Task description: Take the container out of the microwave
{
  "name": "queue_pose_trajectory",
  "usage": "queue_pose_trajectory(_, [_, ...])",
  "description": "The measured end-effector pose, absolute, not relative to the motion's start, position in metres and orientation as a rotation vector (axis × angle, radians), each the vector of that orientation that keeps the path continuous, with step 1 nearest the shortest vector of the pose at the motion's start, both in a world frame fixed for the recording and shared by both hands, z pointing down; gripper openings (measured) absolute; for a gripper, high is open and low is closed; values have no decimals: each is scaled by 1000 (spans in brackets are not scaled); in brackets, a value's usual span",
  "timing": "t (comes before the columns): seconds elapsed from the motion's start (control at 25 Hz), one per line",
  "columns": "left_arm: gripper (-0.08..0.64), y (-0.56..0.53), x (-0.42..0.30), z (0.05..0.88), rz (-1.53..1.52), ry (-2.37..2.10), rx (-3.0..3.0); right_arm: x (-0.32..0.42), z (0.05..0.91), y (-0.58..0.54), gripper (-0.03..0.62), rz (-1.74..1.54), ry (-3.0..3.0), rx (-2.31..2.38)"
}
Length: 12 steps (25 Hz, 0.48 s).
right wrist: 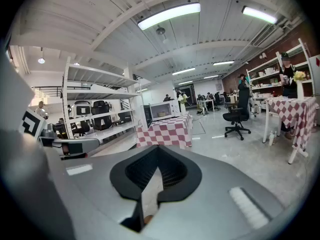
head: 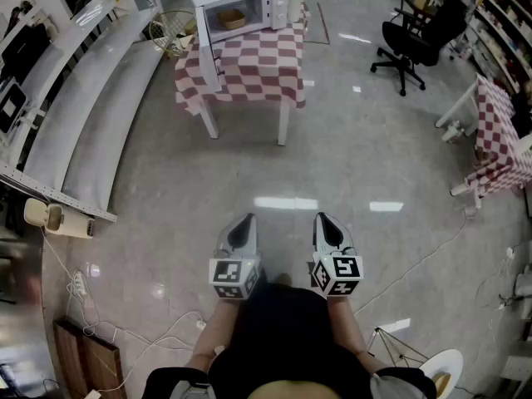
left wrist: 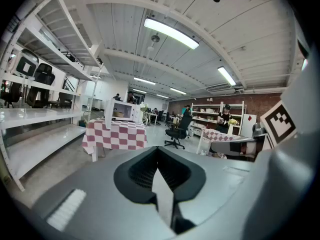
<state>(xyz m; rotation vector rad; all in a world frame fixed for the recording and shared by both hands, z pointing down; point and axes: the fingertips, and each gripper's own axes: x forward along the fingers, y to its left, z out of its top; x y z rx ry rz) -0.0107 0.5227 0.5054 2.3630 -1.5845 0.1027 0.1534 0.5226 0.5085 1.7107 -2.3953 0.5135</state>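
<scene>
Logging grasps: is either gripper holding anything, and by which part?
Nothing. Left gripper and right gripper are shut and empty; the container sits inside the open microwave.

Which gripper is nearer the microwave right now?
Left, marginally. The left gripper lines up almost straight in front of the microwave; the right gripper is level with the left one but offset rightward. Both are far back from it.

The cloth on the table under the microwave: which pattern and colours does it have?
Red-and-white checks. The tablecloth shows best in the head view.
</scene>
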Motion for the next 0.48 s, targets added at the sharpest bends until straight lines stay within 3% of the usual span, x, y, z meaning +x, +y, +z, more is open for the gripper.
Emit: queue_pose_trajectory(0.48, [9,534,-7,501,77,-1597,2360,150,495,532,0,484,-2446,1712])
